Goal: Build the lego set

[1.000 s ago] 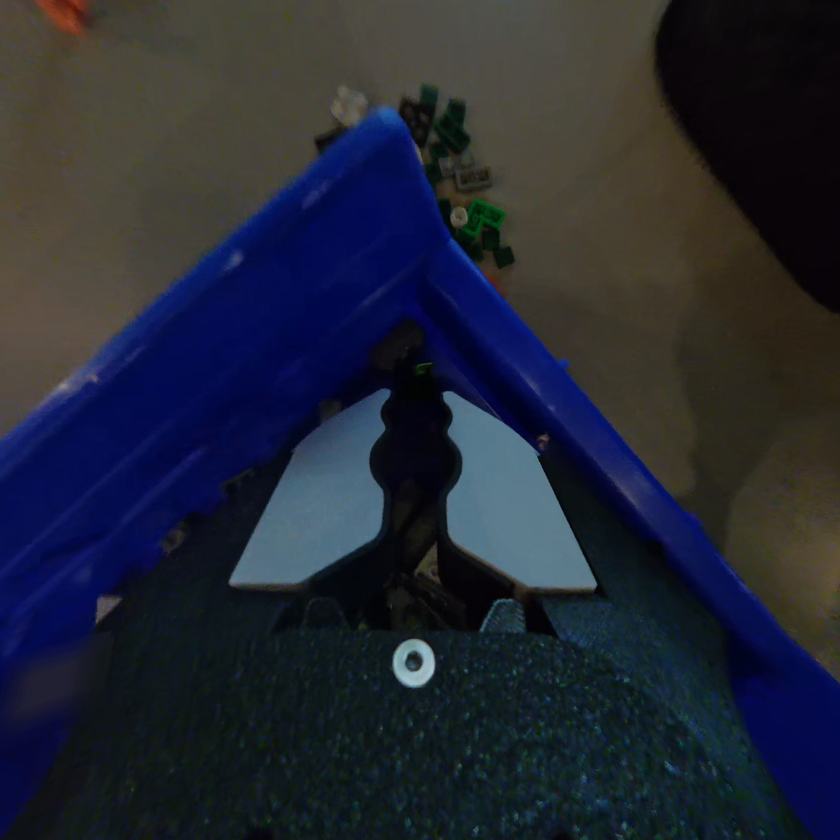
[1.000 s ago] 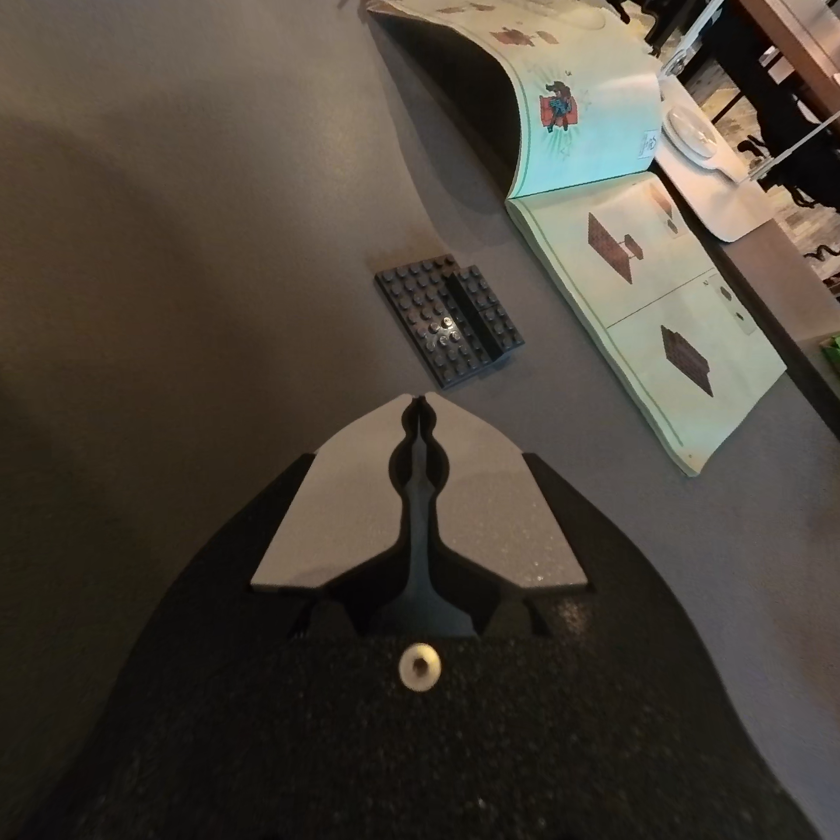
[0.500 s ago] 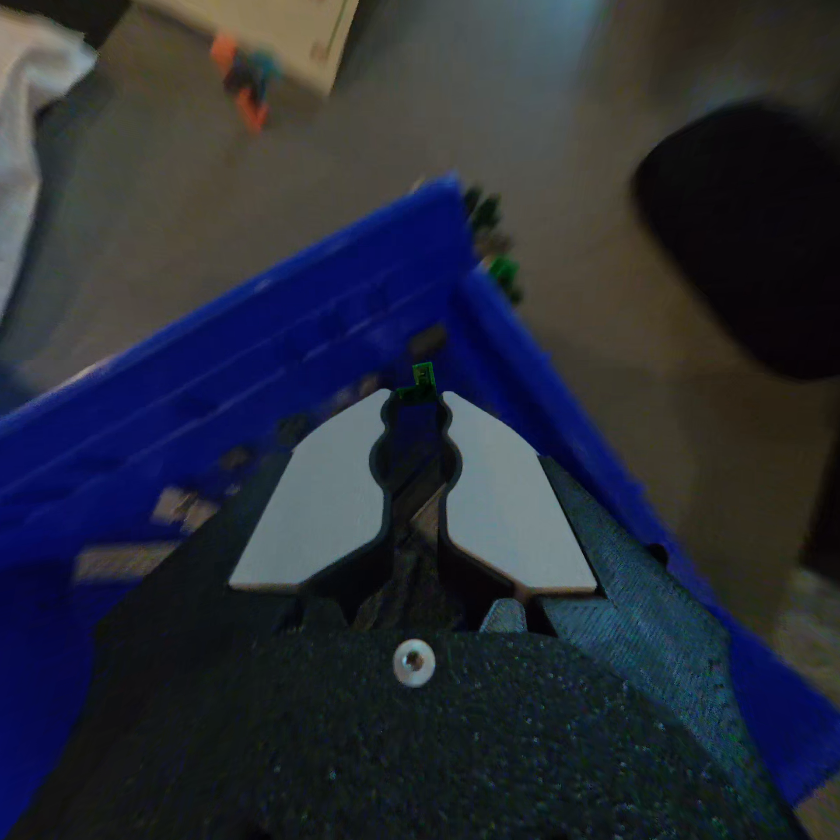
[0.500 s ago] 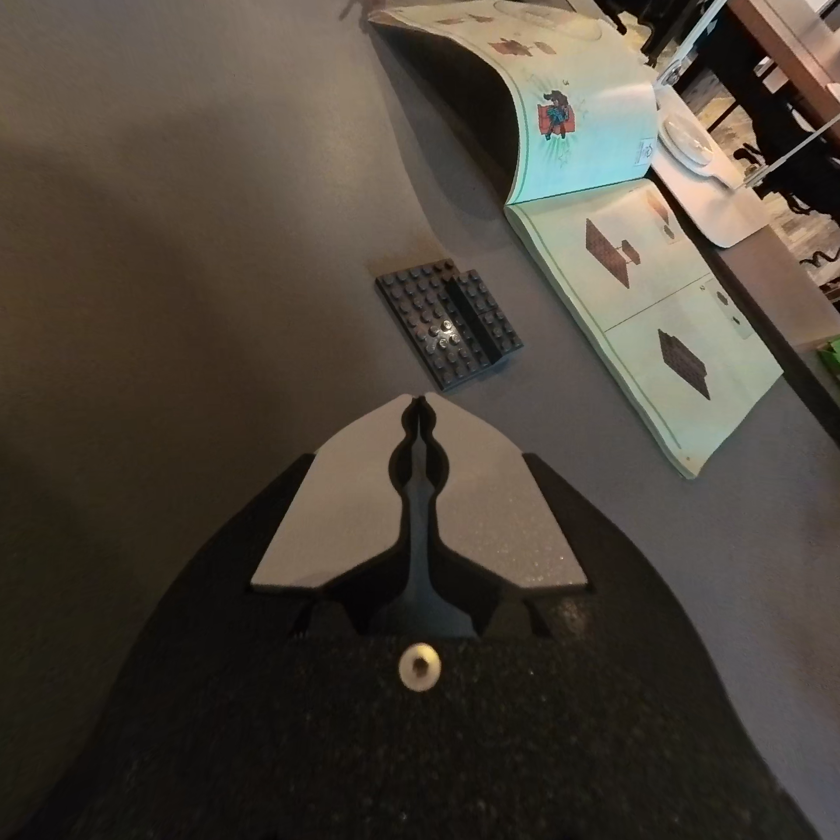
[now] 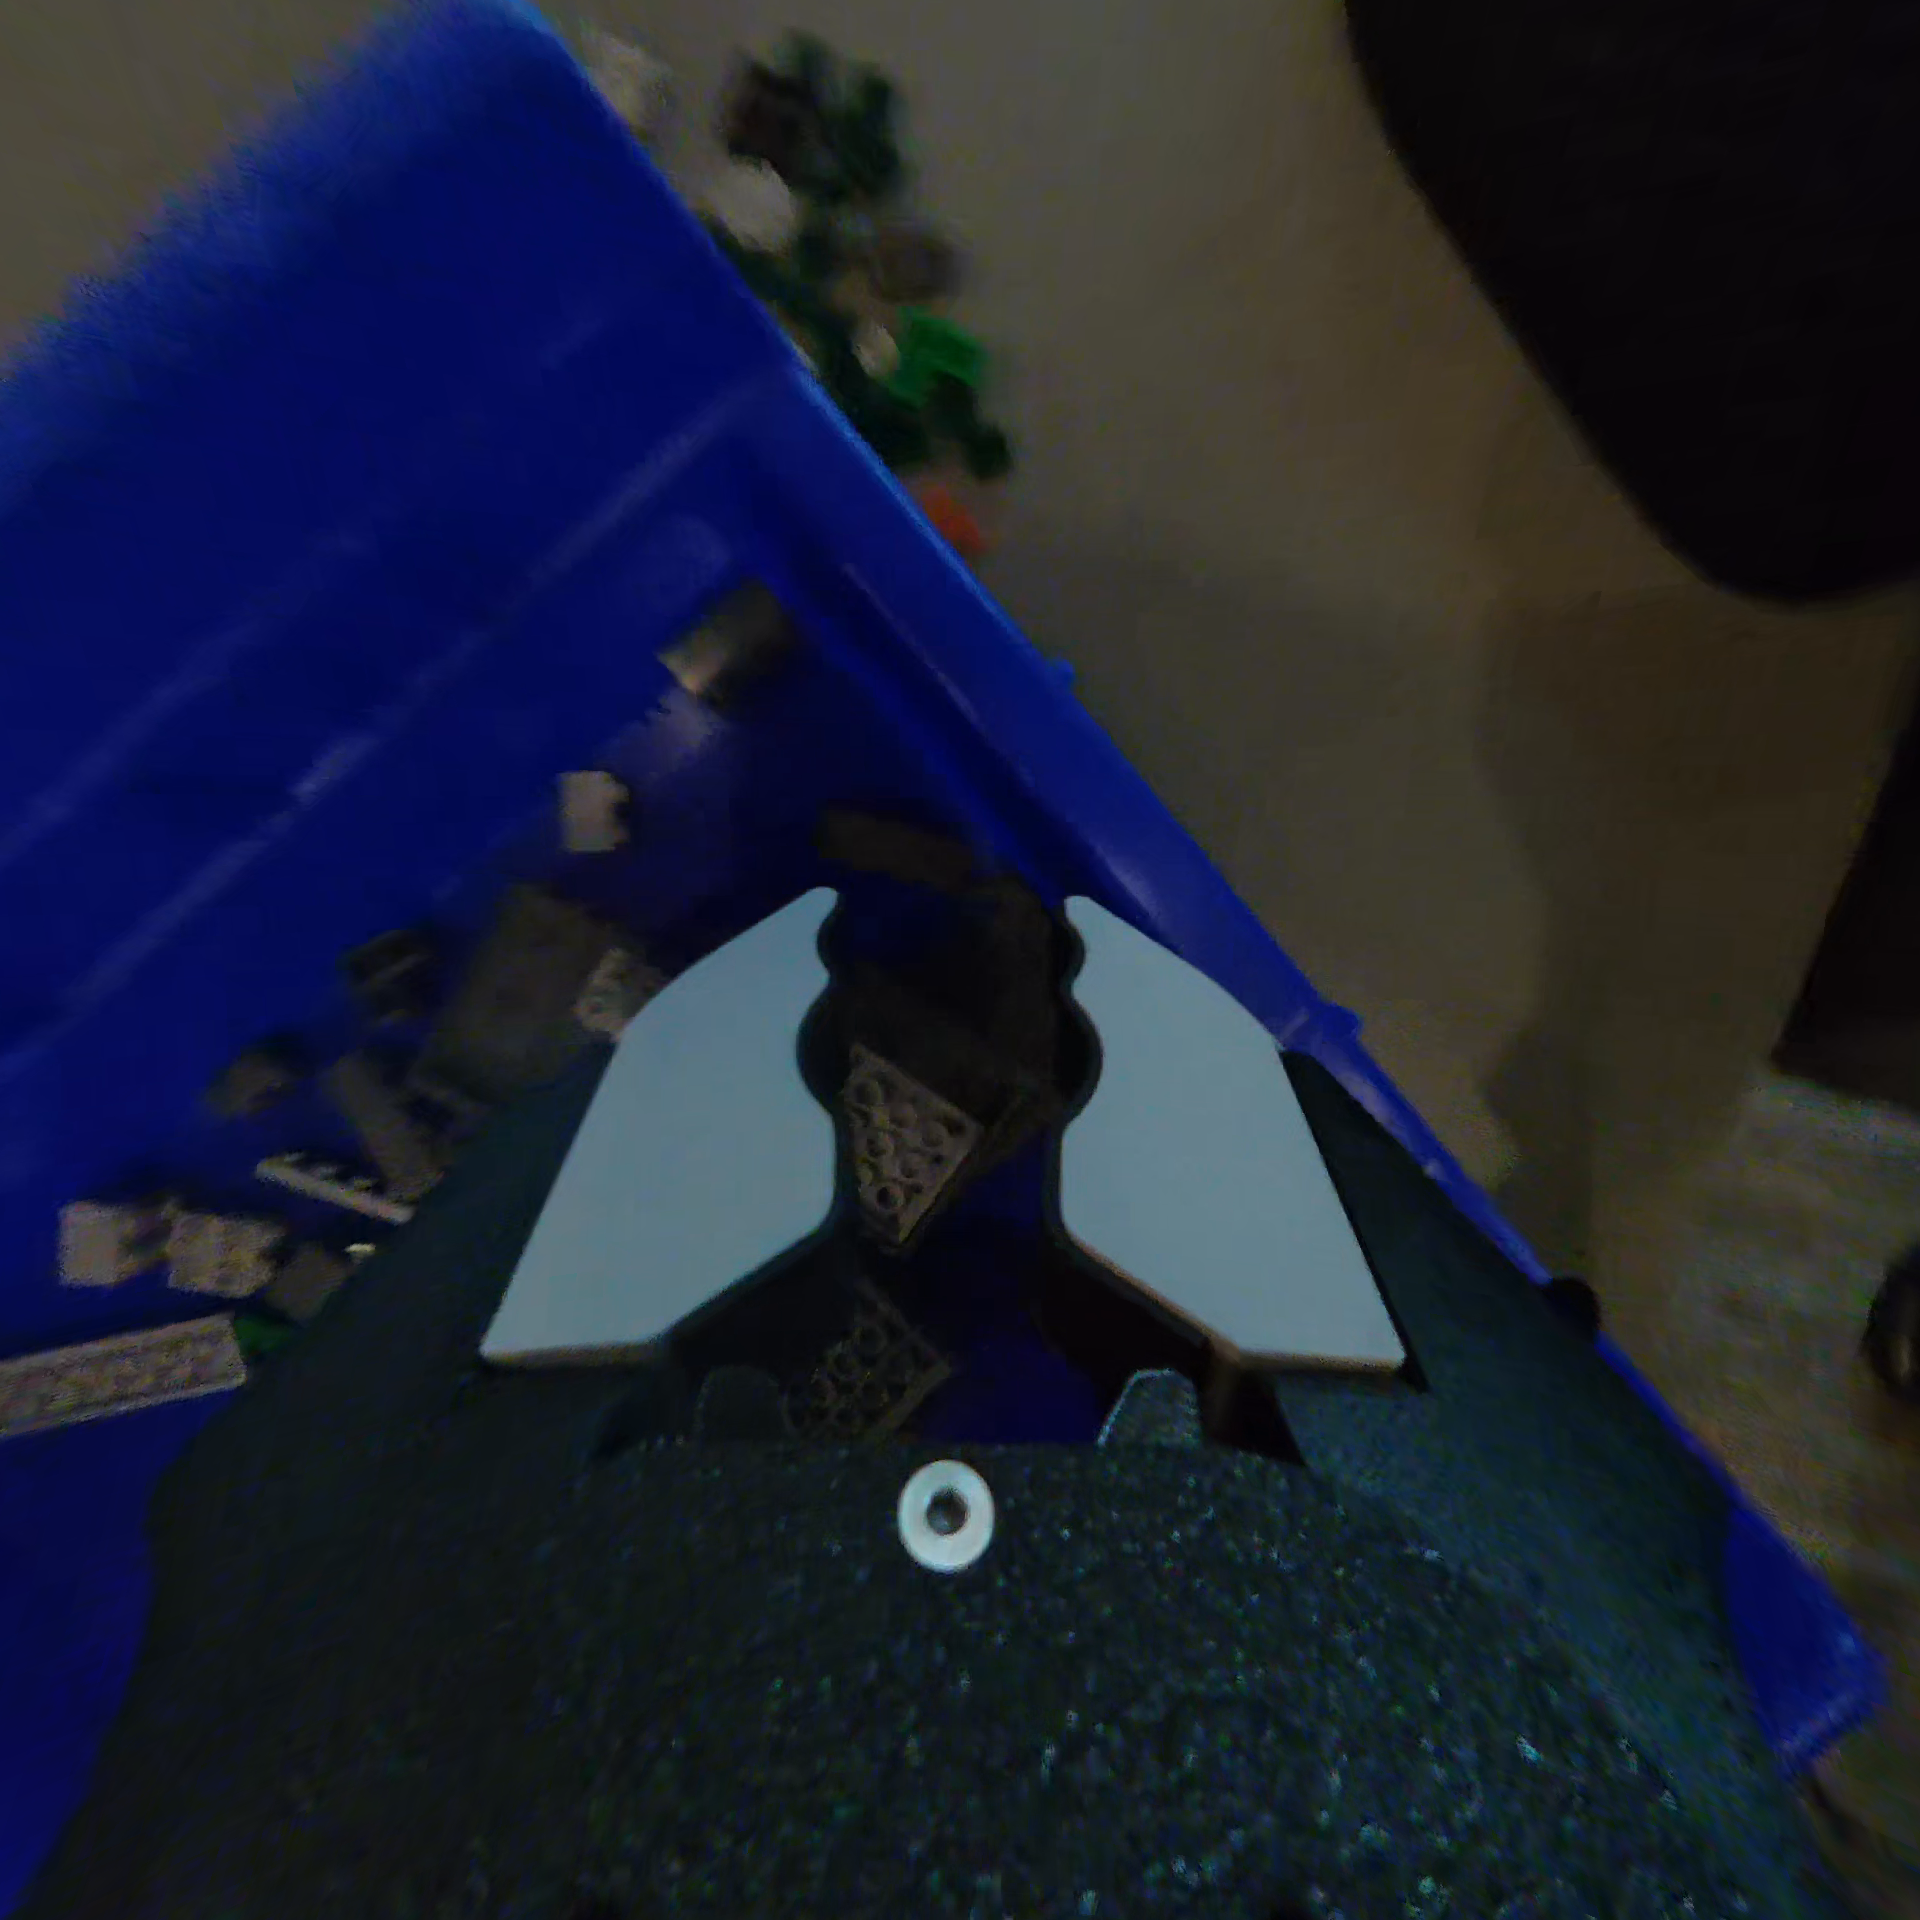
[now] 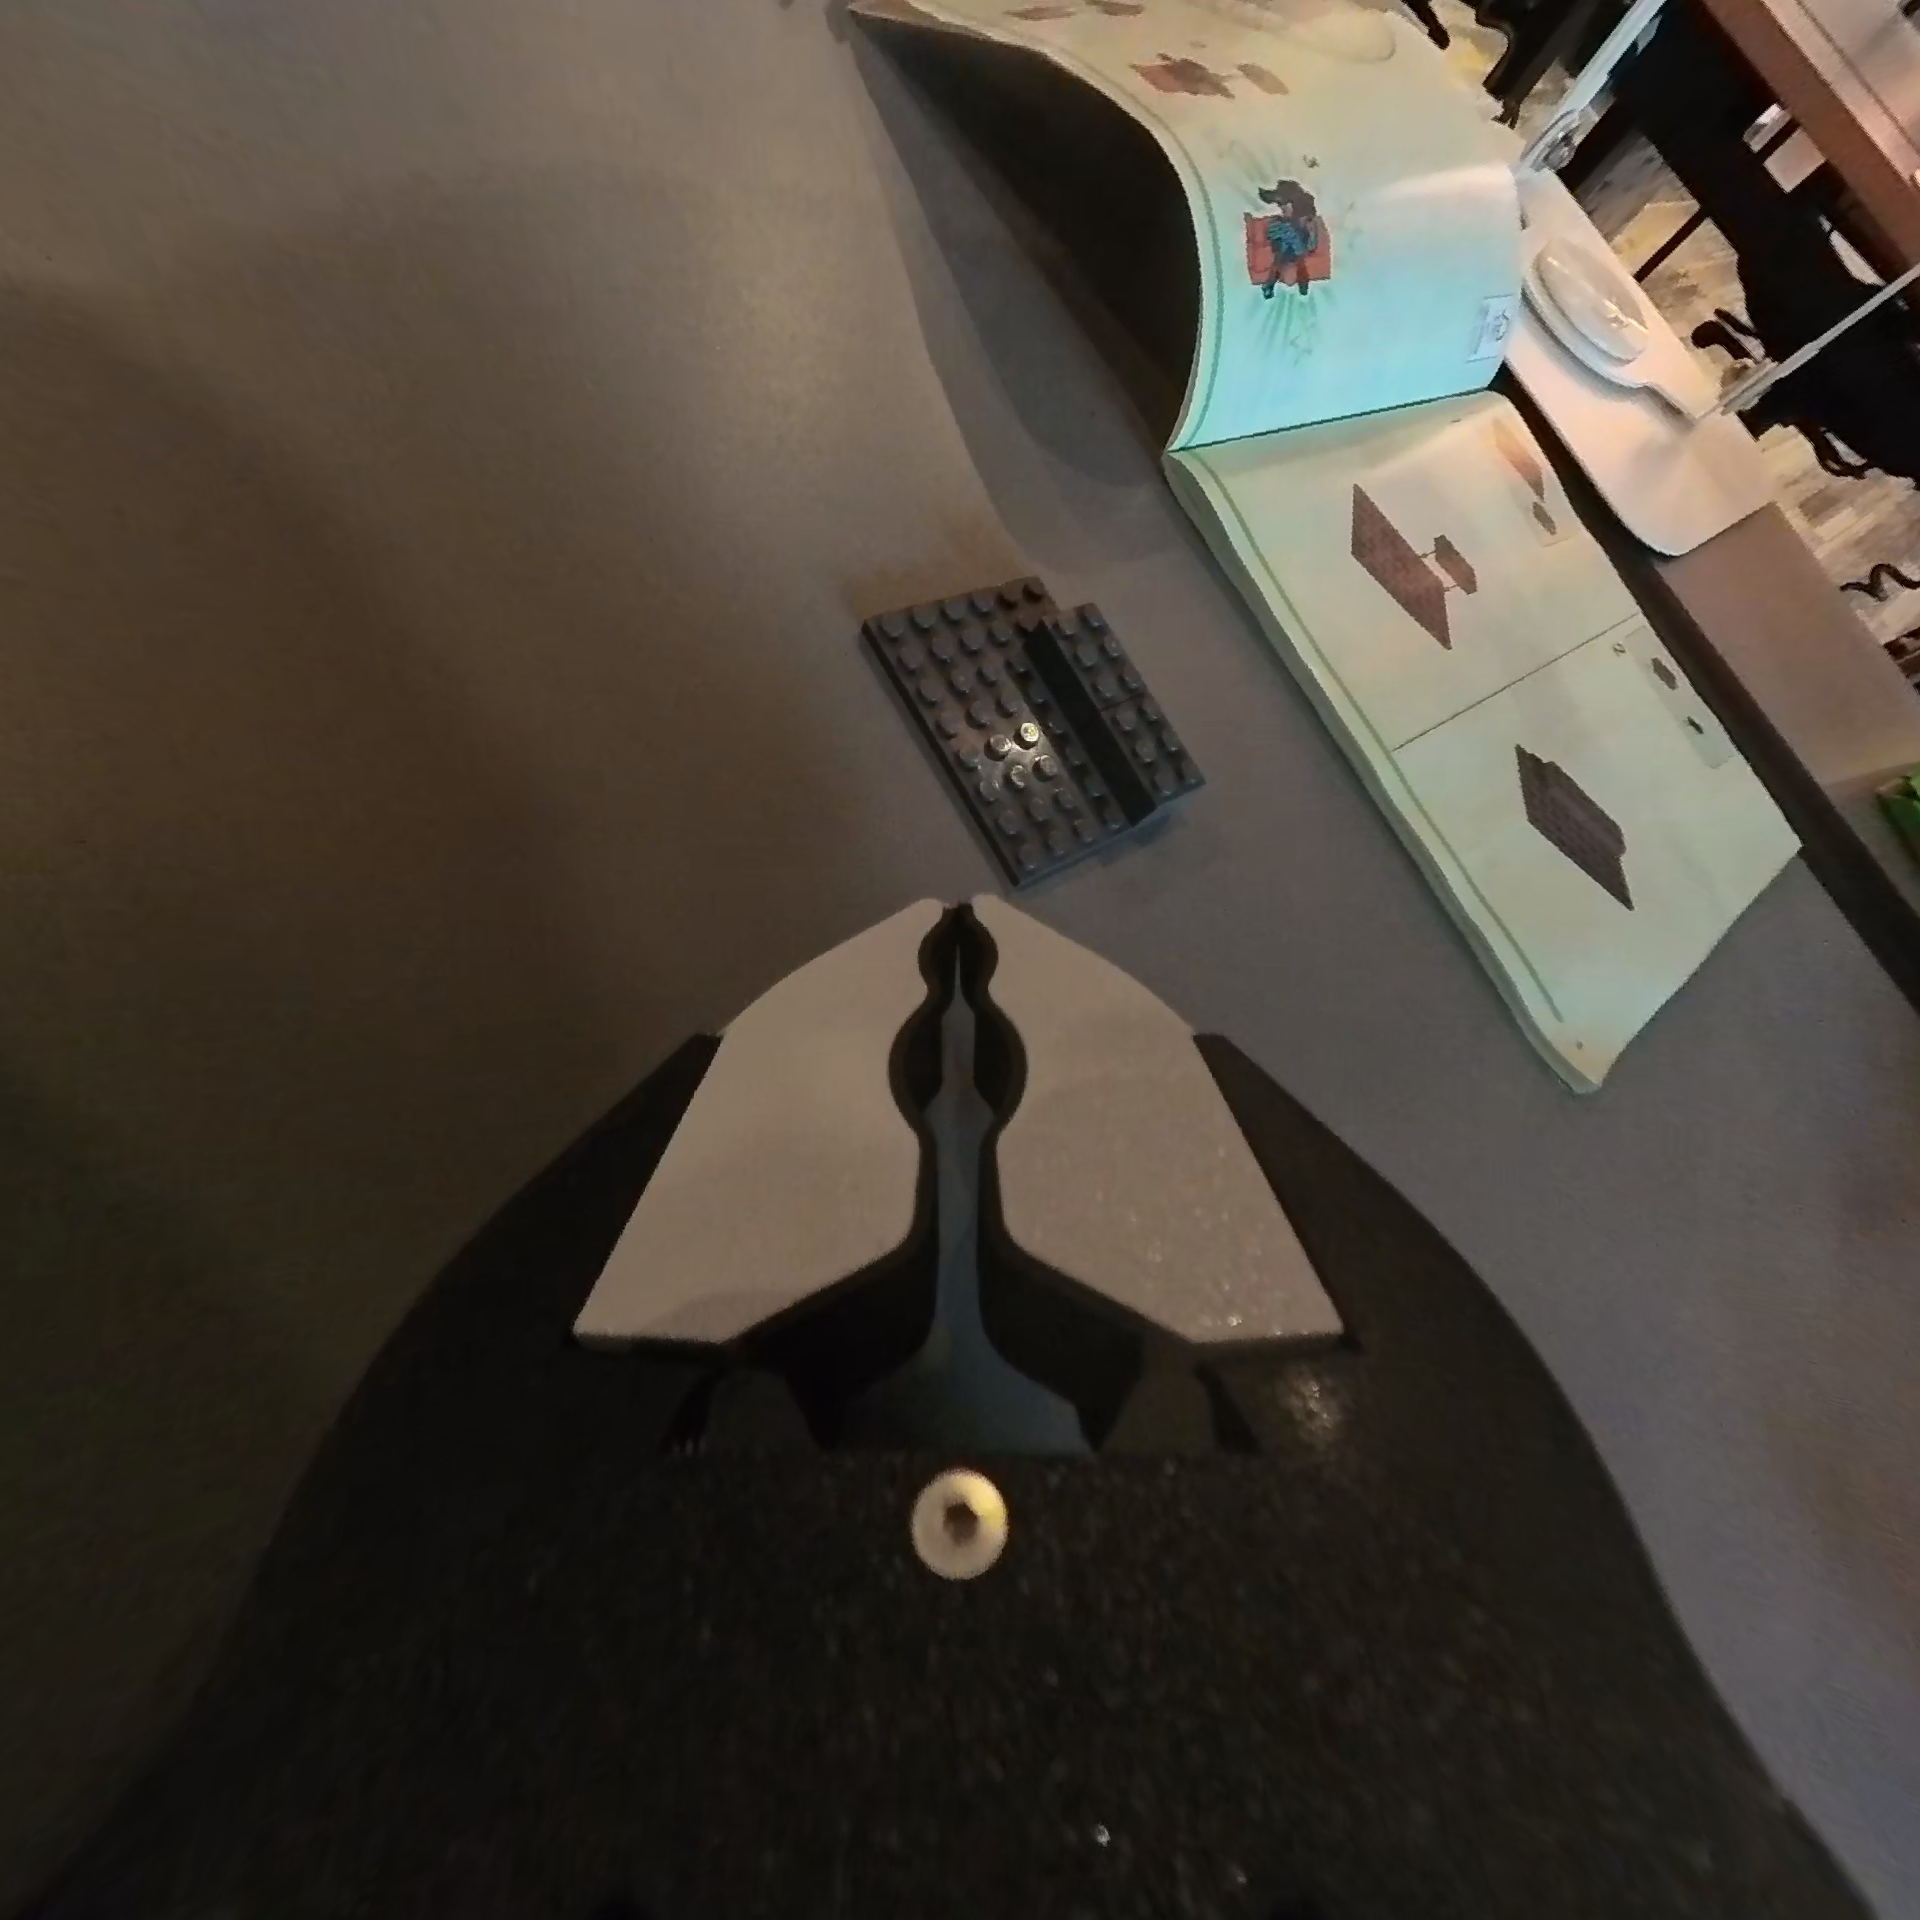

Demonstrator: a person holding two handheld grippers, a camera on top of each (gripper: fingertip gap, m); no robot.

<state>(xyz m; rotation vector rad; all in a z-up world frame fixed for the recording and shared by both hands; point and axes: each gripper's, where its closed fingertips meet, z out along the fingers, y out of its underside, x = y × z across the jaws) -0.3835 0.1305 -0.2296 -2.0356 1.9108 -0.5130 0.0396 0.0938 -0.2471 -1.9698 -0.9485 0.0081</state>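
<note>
Left gripper [image 5: 943,906] over the corner of a blue bin [image 5: 436,582], jaws spread apart, nothing held; grey lego pieces [image 5: 904,1138] blurred below. Green pieces [image 5: 914,364] heaped just outside the bin's corner. Right gripper [image 6: 962,910] pinched closed, empty, above the table [image 6: 468,520], near the dark grey baseplate [image 6: 1023,727] beside an open instruction booklet [image 6: 1455,582].

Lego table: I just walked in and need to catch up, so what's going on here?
A person is building with two tools. The left hand-held gripper is open over loose pieces in the blue bin, gripping nothing. The right hand-held gripper is shut and empty, above the table near the dark grey baseplate and open instruction booklet.
</note>
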